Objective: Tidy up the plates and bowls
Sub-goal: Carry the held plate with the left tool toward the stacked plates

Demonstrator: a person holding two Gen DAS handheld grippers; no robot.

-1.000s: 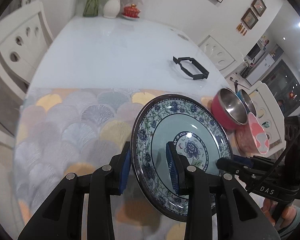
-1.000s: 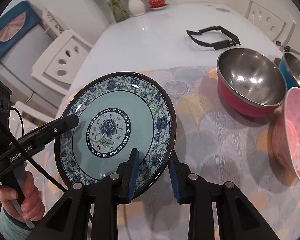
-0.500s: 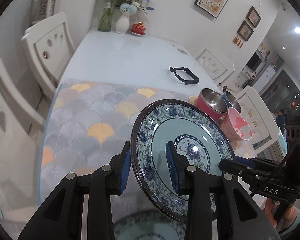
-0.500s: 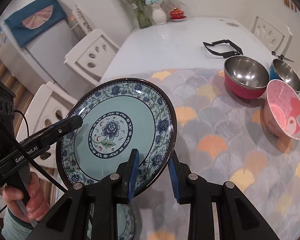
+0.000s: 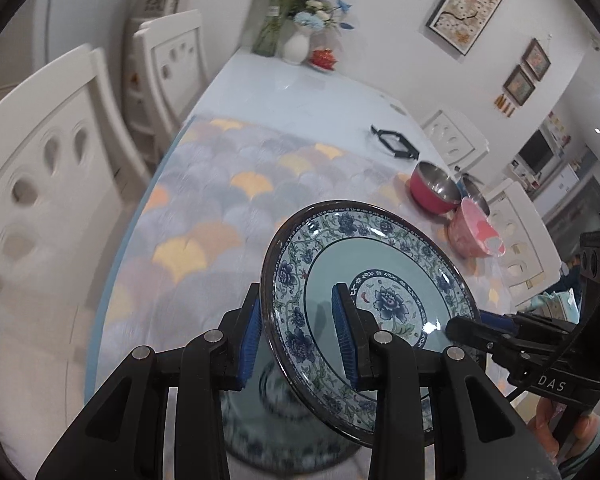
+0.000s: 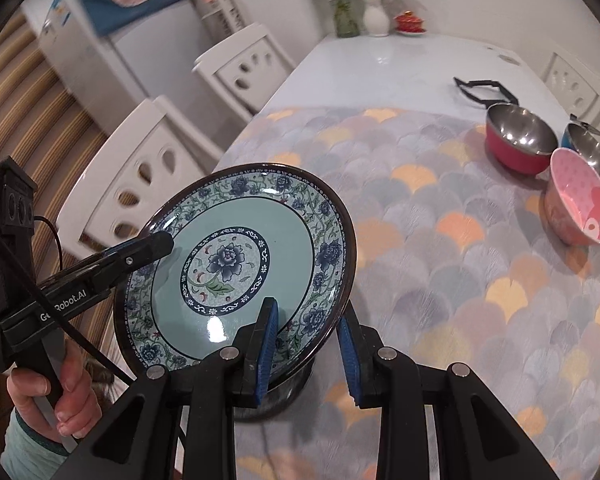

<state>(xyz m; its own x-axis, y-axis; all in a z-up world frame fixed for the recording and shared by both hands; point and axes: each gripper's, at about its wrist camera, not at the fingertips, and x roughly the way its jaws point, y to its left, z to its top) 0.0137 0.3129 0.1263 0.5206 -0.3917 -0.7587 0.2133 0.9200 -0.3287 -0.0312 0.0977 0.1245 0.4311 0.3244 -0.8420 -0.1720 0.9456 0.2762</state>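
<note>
A teal plate with a blue floral rim (image 5: 380, 280) (image 6: 236, 264) is held in the air between both grippers, tilted. My left gripper (image 5: 298, 338) is shut on its left rim. My right gripper (image 6: 308, 346) is shut on its right rim. A second, similar plate (image 5: 276, 420) lies on the mat directly below; in the right wrist view only its dark edge (image 6: 276, 404) shows under the held plate. A red steel bowl (image 6: 518, 138), a blue steel bowl (image 6: 588, 148) and a pink bowl (image 6: 580, 204) sit at the mat's far right.
A scallop-patterned mat (image 6: 440, 240) covers the near half of the white table (image 6: 380, 68). A black frame (image 6: 484, 90) lies on the table beyond the bowls. A vase with flowers (image 5: 296, 44) stands at the far end. White chairs (image 5: 52, 168) line the left side.
Both grippers have lifted the plate and drawn it back toward the near edge of the table. The bowls now look farther away, and a second plate has come into view beneath.
</note>
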